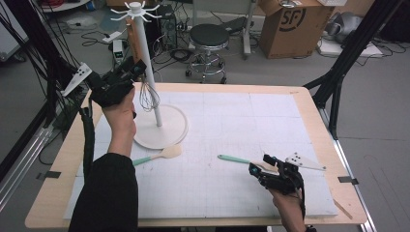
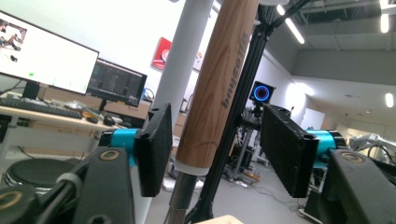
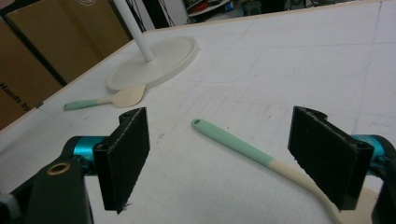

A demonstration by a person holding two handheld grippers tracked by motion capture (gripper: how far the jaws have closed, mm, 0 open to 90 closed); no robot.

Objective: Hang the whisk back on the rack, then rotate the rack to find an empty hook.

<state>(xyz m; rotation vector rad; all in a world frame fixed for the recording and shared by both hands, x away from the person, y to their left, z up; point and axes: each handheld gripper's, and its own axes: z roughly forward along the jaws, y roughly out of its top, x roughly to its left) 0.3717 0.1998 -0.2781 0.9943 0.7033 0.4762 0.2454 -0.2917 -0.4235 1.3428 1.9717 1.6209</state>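
My left hand-held gripper [image 2: 212, 149] stands open, pads clear of the whisk's wooden handle [image 2: 217, 88] hanging upright between them on the stand [image 1: 144, 67]. My right hand-held gripper [image 3: 236, 158], open, straddles the spatula [image 3: 243, 147] lying lengthwise ahead on the desk [image 1: 290, 92].

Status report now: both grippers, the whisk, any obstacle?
Left gripper open, pads clear of the whisk handle. Whisk hangs on the stand. Right gripper open over a green-handled utensil. Nothing in the way.
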